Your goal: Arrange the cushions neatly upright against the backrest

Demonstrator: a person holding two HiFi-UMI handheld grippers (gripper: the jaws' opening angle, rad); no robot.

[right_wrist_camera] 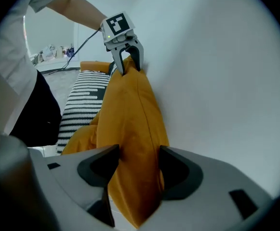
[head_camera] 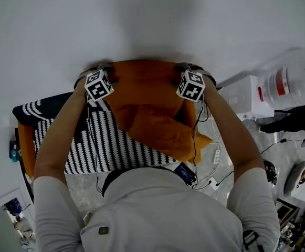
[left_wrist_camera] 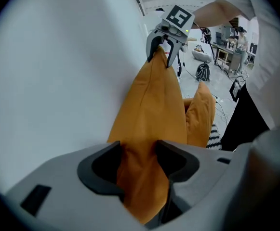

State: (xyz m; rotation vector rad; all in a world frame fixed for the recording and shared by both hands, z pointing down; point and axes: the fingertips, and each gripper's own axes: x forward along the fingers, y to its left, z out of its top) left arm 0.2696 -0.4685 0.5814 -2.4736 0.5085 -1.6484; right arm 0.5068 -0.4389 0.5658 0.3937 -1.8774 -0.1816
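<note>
- Head view: the left gripper (head_camera: 103,71) and right gripper (head_camera: 186,70) sit at the top corners of the orange cushion (head_camera: 147,91), which stands mid-frame against the white backrest (head_camera: 142,20).
- Left gripper view: the jaws stand apart with the cushion's top edge unclamped between them. Lifting straight off should avoid tipping it.
- Right gripper view: these jaws are also apart around the top edge. Withdrawing both grippers together looks safest.

A broad white backrest (head_camera: 152,20) walls off the whole upper half of the head view; its bare stretches at upper left and upper right lie open. At centre an orange fabric cushion (head_camera: 147,88) leans on it. A black-and-white striped cushion (head_camera: 105,140) fills lower left; a white box (head_camera: 249,96) and clear plastic bottle (head_camera: 291,80) crowd the right.
</note>
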